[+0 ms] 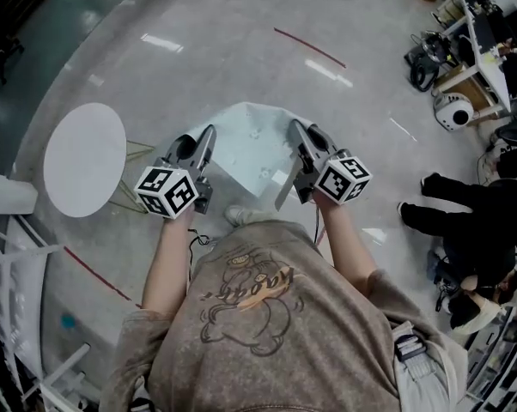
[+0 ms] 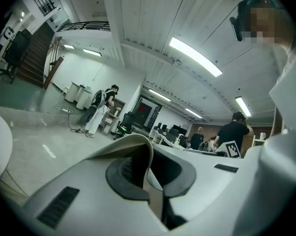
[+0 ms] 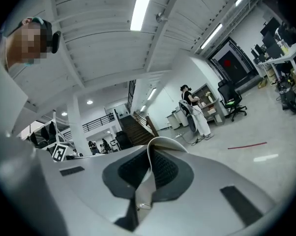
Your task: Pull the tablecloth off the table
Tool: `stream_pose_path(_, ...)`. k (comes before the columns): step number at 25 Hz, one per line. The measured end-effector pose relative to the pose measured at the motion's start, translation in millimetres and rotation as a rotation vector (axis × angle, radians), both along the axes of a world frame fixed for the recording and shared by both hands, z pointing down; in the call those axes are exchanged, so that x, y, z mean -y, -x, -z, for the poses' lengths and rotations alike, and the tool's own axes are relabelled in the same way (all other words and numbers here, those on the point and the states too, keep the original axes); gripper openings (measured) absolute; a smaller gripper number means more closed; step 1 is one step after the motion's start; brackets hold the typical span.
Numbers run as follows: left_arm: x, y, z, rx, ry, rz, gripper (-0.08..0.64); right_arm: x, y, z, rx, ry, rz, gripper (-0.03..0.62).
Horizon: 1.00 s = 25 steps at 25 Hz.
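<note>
So the tablecloth (image 1: 246, 144) is a pale, slightly bluish-white sheet with a few tiny specks on it. In the head view it's stretched out flat-ish in the air over the grey floor (image 1: 241, 58), with a loose flap hanging off at its 5 o'clock corner. It's not on the round white table (image 1: 85, 157), which sits well off at 9 o'clock from the cloth. The left gripper (image 1: 209, 136) is clamped on the 9 o'clock edge and the right gripper (image 1: 297, 129) on the 3 o'clock edge, so the cloth spans the gap between them. In both gripper views the jaws are pinched tight on a fold of fabric, and the edge curls up out of the pads toward 12 o'clock.
</note>
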State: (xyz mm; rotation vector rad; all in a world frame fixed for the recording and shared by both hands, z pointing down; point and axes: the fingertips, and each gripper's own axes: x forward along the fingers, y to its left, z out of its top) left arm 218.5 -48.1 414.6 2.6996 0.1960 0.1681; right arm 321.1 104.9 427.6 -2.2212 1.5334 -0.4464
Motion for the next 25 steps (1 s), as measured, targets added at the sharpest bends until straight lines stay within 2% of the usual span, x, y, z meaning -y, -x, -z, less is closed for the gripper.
stream_pose_path(6,-17.8,-7.8,-12.4,0.032,0.048,-0.032,0.020,-17.3,-6.8,2.0,-0.029,0.012,-0.042,0.009)
stream_pose_path(12,-23.0,0.3,-14.7,0.045,0.064,-0.018,0.021,-18.3,-7.2,-3.1,-0.035,0.021,-0.045,0.009)
stream_pose_path(19,-17.4,15.0,-14.6,0.060,0.035,0.069,0.021,0.3,-3.1,-4.7,-0.035,0.018,0.038,0.009)
stream_pose_path(25,17.9,57.5,-19.5,0.065,0.041,0.192,0.020,48.2,27.1,-11.7,-0.019,0.020,0.163,0.009)
